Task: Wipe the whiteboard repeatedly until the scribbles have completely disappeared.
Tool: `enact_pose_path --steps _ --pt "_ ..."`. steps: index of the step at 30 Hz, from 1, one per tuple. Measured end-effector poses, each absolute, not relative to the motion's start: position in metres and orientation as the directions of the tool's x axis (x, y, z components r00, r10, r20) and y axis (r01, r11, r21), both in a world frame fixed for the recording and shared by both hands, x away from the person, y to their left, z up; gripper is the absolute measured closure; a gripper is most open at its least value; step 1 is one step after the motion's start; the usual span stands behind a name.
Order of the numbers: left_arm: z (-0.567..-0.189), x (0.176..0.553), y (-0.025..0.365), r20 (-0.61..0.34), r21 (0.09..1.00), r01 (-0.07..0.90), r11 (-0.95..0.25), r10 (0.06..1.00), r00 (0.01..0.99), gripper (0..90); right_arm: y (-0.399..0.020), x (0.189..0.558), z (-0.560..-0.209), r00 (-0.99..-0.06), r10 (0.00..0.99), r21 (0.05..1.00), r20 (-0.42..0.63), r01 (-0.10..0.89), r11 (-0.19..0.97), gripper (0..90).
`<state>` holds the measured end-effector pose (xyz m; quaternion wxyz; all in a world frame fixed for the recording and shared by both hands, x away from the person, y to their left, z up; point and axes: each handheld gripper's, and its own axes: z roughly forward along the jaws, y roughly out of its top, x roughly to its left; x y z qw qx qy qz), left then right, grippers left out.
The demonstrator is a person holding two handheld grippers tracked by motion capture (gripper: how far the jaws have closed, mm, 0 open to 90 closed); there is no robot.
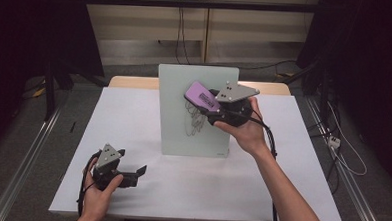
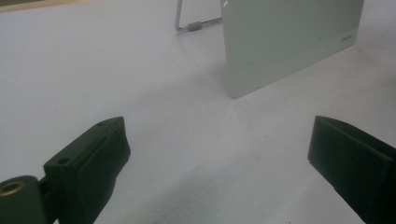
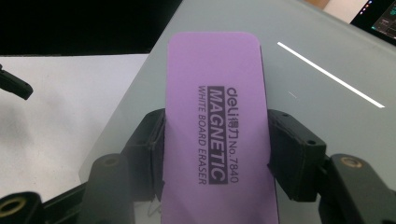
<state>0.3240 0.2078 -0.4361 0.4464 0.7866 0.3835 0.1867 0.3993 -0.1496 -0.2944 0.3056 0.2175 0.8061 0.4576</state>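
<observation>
High view: the right gripper [image 1: 210,107] is raised in front of the upright whiteboard [image 1: 176,119], clamped on a purple eraser [image 1: 202,96] that sticks out past its jaws toward the board's upper middle. Scribbled pen marks [image 1: 196,119] lie on the board just below the eraser and the gripper. Whether the eraser touches the board cannot be told from here. The right gripper view shows the eraser [image 3: 217,126] held lengthwise between the two jaws, one pad pressing on each long edge, its printed purple face turned to the camera and the grey board [image 3: 322,93] right behind it. The left gripper [image 1: 131,176] rests low on the white table [image 1: 220,191], well apart from the board and toward the table's near left corner, pointing right. In the left gripper view its jaws stand wide apart with only bare table [image 2: 201,140] between them, and the board's lower corner [image 2: 280,46] stands well ahead of them.
</observation>
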Motion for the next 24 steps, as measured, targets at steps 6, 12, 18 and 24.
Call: enact_pose_path --steps 6,12,18,24 --pt "-0.437 0.324 0.207 -0.052 0.845 0.439 -0.306 0.769 0.637 5.1 -0.152 0.405 -0.291 -0.712 0.641 0.874 -0.287 0.079 0.48 41.6" --pt "-0.437 0.325 0.206 -0.053 0.843 0.441 -0.308 0.768 0.638 5.1 -0.15 0.409 -0.29 -0.723 0.63 0.877 -0.282 0.071 0.475 41.6" --pt "-0.436 0.324 0.207 -0.052 0.845 0.438 -0.306 0.768 0.638 5.1 -0.15 0.412 -0.289 -0.728 0.619 0.871 -0.295 0.061 0.487 41.7" --pt "-0.436 0.324 0.208 -0.052 0.846 0.437 -0.305 0.769 0.637 5.1 -0.149 0.412 -0.293 -0.727 0.618 0.867 -0.3 0.063 0.495 41.7"
